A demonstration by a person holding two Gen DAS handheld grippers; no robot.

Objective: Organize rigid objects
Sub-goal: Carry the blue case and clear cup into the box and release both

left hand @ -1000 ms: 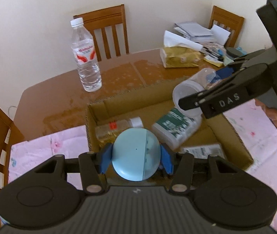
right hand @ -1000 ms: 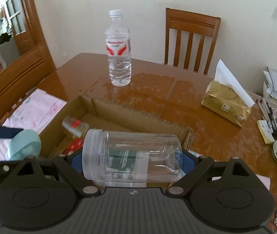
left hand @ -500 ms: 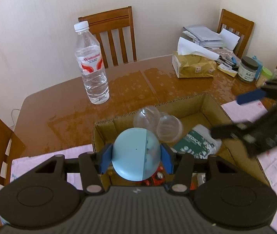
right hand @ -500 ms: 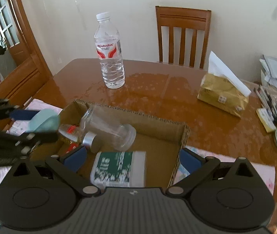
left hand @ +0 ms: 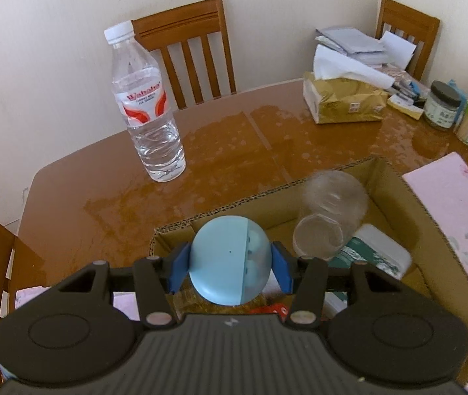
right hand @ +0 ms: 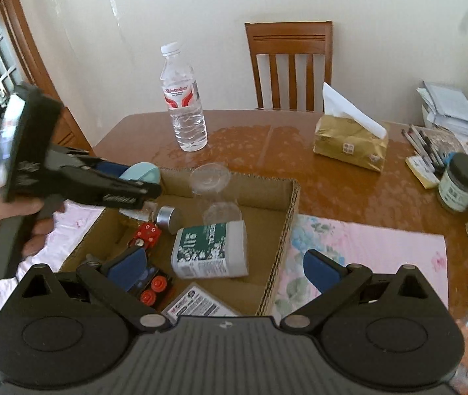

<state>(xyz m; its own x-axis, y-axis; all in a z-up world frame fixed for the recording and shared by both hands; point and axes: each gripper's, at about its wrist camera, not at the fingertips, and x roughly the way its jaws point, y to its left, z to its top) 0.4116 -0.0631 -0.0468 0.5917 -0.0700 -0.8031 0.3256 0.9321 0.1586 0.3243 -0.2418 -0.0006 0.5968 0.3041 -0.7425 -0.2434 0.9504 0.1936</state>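
The left gripper [left hand: 230,265] is closed on a pale blue round case [left hand: 230,260]; its two blue pads press the left and right flanks of the case, so the case sits across the jaws with its seam running up and down in the left wrist view. Directly below and just ahead of this gripper lies the cardboard box [left hand: 431,227]; the case hangs over the near left corner of the box, not yet inside it, and the open floor of the box is forward and to the right of the gripper. I judge that the coming move is a short lowering into this corner and then a release.

The right gripper [right hand: 224,268] has just been opening and its jaws now stand wide with nothing between them; it is over the near right part of the same box. The clear plastic jar [right hand: 215,197] lies free in the box, ahead of the right gripper, beside the green-labelled white bottle [right hand: 210,250]; its long axis points away toward the far wall of the box. The left gripper is the nearer one to the free corner, and the jar is well to its right, so the case should not strike it.
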